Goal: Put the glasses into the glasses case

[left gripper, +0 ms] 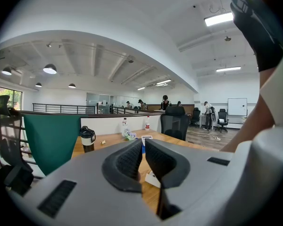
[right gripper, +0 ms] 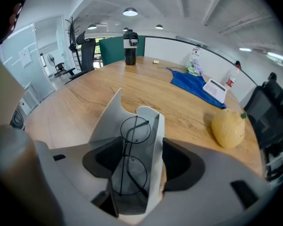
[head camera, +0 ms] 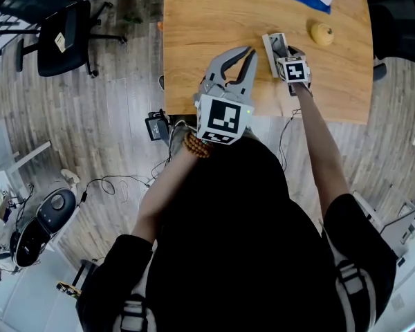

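Glasses (right gripper: 131, 157), one pair, lie inside one white case (right gripper: 108, 119).

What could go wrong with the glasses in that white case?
The glasses case is open, with the glasses lying loose inside, so a knock might spill them. The right gripper has its jaws wide on both sides of the case; pulling away crooked could catch a wall and drag it. Squeezing there might bend the thin walls onto the lenses.
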A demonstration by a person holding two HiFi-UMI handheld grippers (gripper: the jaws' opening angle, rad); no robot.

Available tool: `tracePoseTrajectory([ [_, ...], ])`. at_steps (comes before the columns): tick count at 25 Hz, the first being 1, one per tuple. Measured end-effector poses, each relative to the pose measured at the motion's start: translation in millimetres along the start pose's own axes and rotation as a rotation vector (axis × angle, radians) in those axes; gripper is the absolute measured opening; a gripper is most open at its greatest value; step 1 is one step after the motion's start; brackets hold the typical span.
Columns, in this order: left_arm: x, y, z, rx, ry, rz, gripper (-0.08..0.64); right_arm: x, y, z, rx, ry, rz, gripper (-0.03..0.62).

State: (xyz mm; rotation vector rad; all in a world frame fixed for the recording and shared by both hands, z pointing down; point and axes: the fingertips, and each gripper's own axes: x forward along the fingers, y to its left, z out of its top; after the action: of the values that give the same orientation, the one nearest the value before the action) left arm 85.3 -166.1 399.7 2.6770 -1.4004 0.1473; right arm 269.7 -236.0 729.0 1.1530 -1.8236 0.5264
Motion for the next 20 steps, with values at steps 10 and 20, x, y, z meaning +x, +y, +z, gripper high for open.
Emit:
tracePoseTrajectory([
  [10,2.3,-0.7,-2.3,0.004,0.007,-0.006,0.038,-5.5,-1.5,2.2,0.01,-0.014,-0.005,0.278],
  [20,6.0,-3.6,-3.2,0.007,0.013,-0.017,0.038,4.4,0.8,-4.6,0.017,-0.004,0.021,0.291],
])
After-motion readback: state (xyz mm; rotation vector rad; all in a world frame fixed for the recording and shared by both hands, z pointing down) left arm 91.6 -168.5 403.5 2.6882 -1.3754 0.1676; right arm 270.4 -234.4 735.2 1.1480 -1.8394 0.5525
